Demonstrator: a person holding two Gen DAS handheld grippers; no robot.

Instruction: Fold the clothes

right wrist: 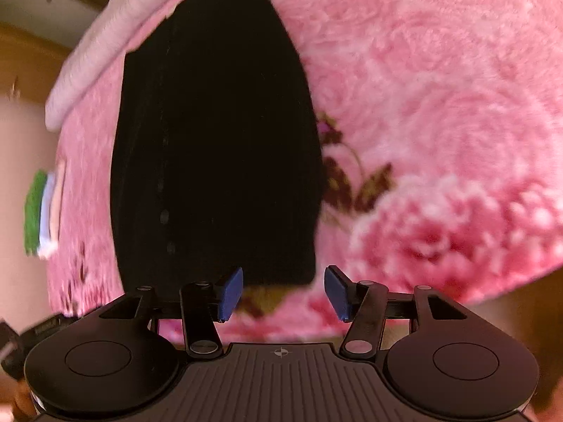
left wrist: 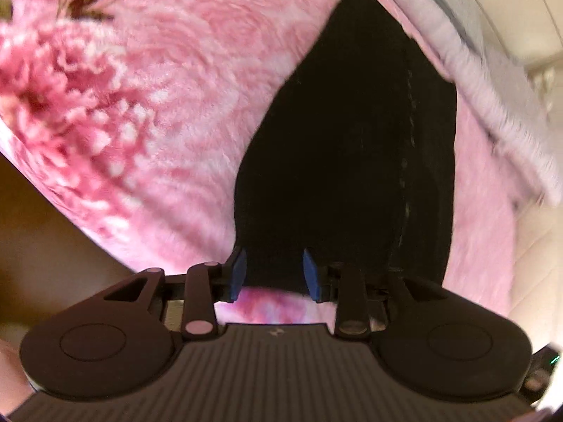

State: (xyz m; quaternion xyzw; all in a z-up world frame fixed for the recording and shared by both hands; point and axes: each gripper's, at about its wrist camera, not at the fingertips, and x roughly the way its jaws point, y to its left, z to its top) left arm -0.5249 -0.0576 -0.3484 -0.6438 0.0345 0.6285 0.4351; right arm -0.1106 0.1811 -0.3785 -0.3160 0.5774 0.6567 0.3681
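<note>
— Where did we find the black garment (left wrist: 337, 161) relative to the fingers?

— In the left wrist view it stretched away from us in a long dark strip, its near hem lying between the blue pads (left wrist: 238, 270) of the left gripper (left wrist: 275, 270). In the right wrist view the same black garment (right wrist: 218, 147) lay ahead and slightly left of the right gripper (right wrist: 283, 290), its near edge just beyond the left-side pad (right wrist: 230, 292).

— What was it lying on?

— We saw a fluffy pink blanket (left wrist: 183, 81) printed with large flowers and dark leaves. A pale lilac border (left wrist: 492, 105) ran along its far edge. Beyond that we made out cream tiled floor (left wrist: 520, 10) in one view and brown wooden trim (right wrist: 31, 52) in the other. A small green and white thing (right wrist: 40, 211) sat at the blanket's edge, too blurred for us to name.

— And the fingers?

— On both grippers they stood apart, gripping nothing. The left pair were moderately parted, with the hem in the gap between them; whether cloth touched a pad we could not tell. The right pair were spread wider, over bare blanket.
</note>
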